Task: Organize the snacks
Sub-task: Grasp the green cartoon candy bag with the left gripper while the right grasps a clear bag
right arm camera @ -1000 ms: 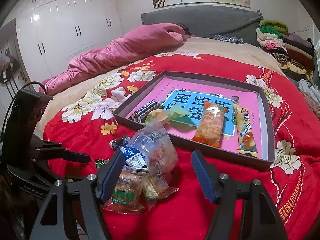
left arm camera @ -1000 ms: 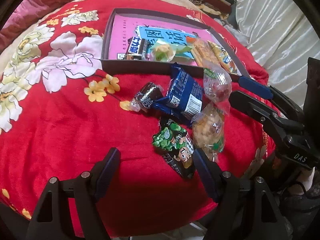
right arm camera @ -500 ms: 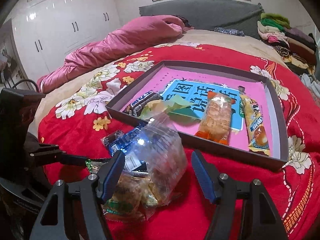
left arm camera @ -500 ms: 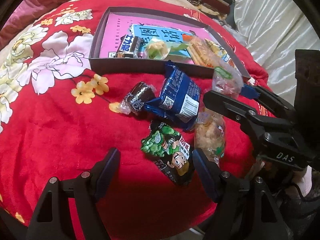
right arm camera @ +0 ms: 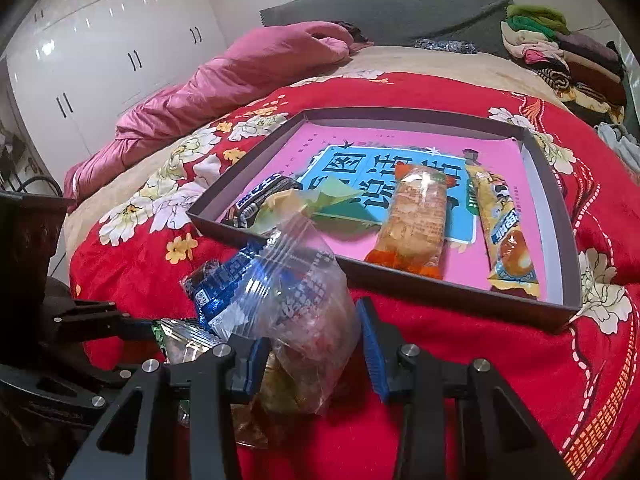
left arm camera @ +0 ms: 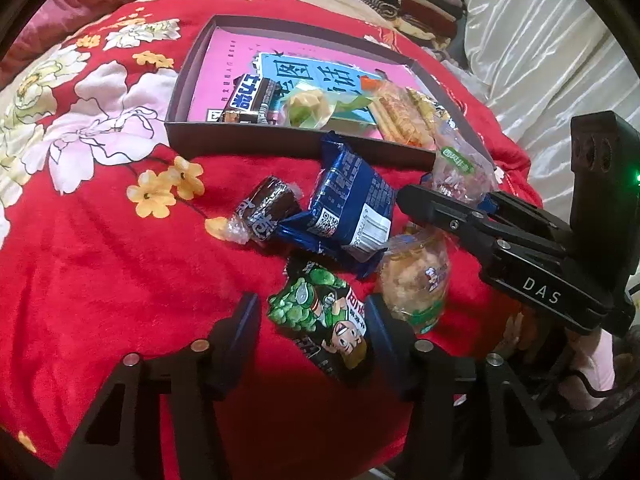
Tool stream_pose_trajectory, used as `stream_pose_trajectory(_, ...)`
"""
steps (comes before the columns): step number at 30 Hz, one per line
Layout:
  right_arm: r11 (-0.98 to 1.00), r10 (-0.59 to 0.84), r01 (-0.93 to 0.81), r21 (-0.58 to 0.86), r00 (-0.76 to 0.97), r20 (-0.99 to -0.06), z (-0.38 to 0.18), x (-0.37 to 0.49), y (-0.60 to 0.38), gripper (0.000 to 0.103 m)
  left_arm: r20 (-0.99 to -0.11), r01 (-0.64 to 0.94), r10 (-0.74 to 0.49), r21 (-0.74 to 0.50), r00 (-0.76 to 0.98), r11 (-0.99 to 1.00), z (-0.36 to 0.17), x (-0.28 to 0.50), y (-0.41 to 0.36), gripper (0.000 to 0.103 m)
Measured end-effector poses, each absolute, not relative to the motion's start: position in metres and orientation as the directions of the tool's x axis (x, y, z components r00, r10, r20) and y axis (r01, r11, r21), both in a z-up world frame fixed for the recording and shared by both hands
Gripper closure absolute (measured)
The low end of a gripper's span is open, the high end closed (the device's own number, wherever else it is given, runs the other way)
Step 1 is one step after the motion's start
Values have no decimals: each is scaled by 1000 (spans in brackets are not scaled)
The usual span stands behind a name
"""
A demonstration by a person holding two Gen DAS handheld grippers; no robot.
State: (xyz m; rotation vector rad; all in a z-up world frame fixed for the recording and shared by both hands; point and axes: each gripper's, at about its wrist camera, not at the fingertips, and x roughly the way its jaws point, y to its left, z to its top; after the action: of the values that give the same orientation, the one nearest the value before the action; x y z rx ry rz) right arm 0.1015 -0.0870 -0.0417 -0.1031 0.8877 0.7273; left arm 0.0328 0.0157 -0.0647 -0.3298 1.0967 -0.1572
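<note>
A green pea snack packet (left arm camera: 320, 320) lies on the red floral blanket between the fingers of my left gripper (left arm camera: 312, 320), whose jaws are narrowed around it. My right gripper (right arm camera: 308, 340) has its jaws narrowed around a clear plastic snack bag (right arm camera: 308, 292); that bag also shows in the left wrist view (left arm camera: 460, 172). A blue packet (left arm camera: 348, 208), a dark wrapped candy (left arm camera: 264, 208) and a clear bag of biscuits (left arm camera: 416, 280) lie beside them. The dark tray (right arm camera: 440, 284) holds several snacks on its pink floor.
A pink duvet (right arm camera: 240, 76) lies at the far side of the bed. Folded clothes (right arm camera: 560, 48) are stacked at the far right. White wardrobes (right arm camera: 100, 48) stand to the left. The bed's near edge drops off just below both grippers.
Both grippers have moved forward and narrowed: the left around the green pea packet, the right around the clear bag.
</note>
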Motion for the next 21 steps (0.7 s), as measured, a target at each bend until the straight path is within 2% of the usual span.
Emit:
stream_pose_trajectory(5, 760, 549, -608, 228, 414, -727, -39, 103, -91, 61, -842, -35, -300, -352, 448, 935, -69, 38, 14, 52)
stream_pose_trajectory(7, 762, 552, -605, 232, 418, -722, -38, 103, -93, 61, -842, -20, -305, -349, 445, 937, -70, 41, 9, 61)
stream_pose_trajectory(21, 749, 592, -610, 259, 438, -677, -25, 98, -100, 61, -836, -11, -283, -327, 471, 945, -58, 36, 16, 71)
